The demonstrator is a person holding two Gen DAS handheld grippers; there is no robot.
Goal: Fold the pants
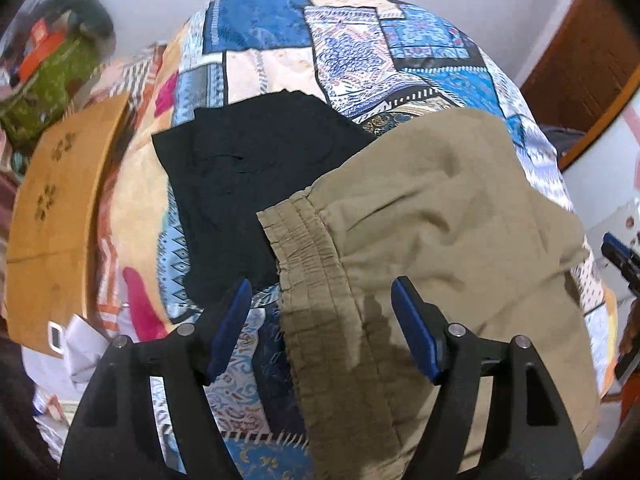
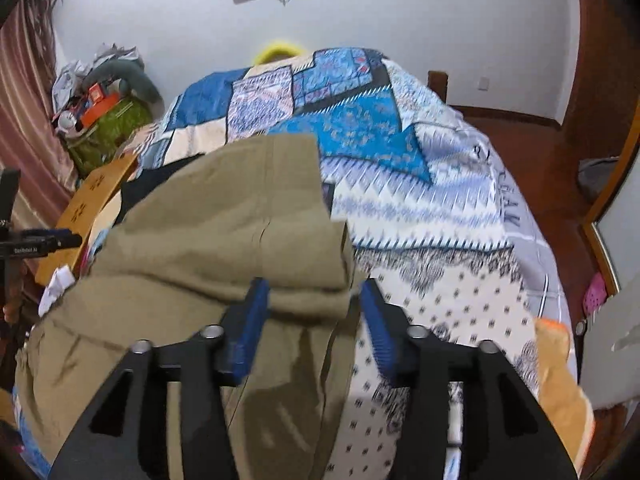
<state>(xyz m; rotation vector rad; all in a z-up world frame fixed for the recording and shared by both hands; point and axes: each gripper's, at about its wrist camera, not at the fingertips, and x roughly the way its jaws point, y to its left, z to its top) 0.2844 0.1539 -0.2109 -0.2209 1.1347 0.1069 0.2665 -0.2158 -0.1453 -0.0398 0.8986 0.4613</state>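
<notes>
Lettering on bedspread [image 2: 460, 208] near right edge too warped for me to read. Khaki pants [image 1: 420, 208] lie bunched on bed, beside black garment [image 1: 248, 168]. My left gripper [image 1: 322, 320] hovers over elastic waistband [image 1: 304, 240], jaws spread. My right gripper [image 2: 316, 312] straddles folded pant edge, jaws spread, grip not visible
</notes>
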